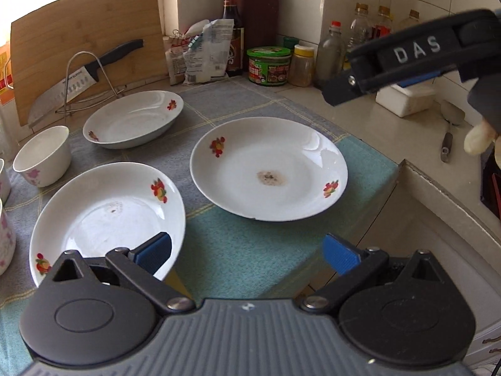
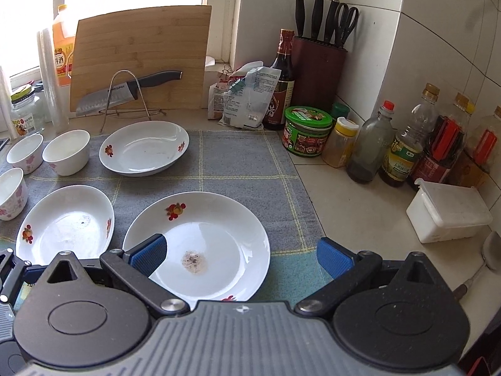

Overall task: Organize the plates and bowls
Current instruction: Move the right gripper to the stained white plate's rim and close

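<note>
Three white flower-print plates lie on a checked cloth (image 2: 244, 169): a stained one at the near right (image 1: 269, 169) (image 2: 200, 244), one at the near left (image 1: 106, 216) (image 2: 65, 222), and one at the back (image 1: 134, 119) (image 2: 144, 147). Small white bowls (image 1: 42, 155) (image 2: 67, 152) stand at the left. My left gripper (image 1: 247, 255) is open and empty above the cloth's near edge, its left finger over the near-left plate. My right gripper (image 2: 241, 257) is open and empty, hovering over the stained plate; its body also shows in the left wrist view (image 1: 407, 59).
A cutting board (image 2: 141, 59) and a knife on a wire rack (image 2: 125, 91) stand at the back. Sauce bottles and jars (image 2: 369, 147), a knife block (image 2: 316, 72) and a white box (image 2: 447, 216) line the right wall. The counter edge (image 1: 438, 188) drops off at right.
</note>
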`<state>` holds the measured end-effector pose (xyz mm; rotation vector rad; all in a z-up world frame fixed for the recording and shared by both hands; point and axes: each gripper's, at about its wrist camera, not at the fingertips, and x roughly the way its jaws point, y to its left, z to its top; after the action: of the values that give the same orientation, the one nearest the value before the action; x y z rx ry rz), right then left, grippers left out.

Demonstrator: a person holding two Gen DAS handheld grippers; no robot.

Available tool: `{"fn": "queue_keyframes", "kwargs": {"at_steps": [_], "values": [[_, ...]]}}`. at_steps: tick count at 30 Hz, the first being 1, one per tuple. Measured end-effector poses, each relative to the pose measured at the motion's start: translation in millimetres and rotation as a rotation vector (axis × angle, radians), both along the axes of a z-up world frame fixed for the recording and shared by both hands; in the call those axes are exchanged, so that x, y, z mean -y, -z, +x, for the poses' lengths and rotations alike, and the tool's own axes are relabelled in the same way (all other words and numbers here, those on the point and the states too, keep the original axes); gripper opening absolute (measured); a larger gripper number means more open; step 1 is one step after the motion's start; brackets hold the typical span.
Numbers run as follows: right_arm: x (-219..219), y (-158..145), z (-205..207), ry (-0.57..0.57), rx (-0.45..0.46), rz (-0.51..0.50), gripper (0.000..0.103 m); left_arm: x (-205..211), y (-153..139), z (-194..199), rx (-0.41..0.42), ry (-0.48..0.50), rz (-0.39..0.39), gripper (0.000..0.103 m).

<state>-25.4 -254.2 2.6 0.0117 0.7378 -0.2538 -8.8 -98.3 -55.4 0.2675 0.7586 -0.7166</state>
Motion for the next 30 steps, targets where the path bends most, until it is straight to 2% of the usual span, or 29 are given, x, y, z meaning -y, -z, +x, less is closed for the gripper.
{"fn": "queue_keyframes", "kwargs": {"at_steps": [7,23,30], "values": [[29,13,28,-0.069,-0.015,0.039,0.103,34,19,8,-0.026,-0.015,0.059,0.102],[60,43,89,-0.205,-0.104,0.075,0.103,69,47,30,-0.095,-0.092,0.079,0.102],[71,62,108,-0.291,-0.145,0.116,0.103,77,51,32,-0.059,-0.112,0.080,0.103]]}}
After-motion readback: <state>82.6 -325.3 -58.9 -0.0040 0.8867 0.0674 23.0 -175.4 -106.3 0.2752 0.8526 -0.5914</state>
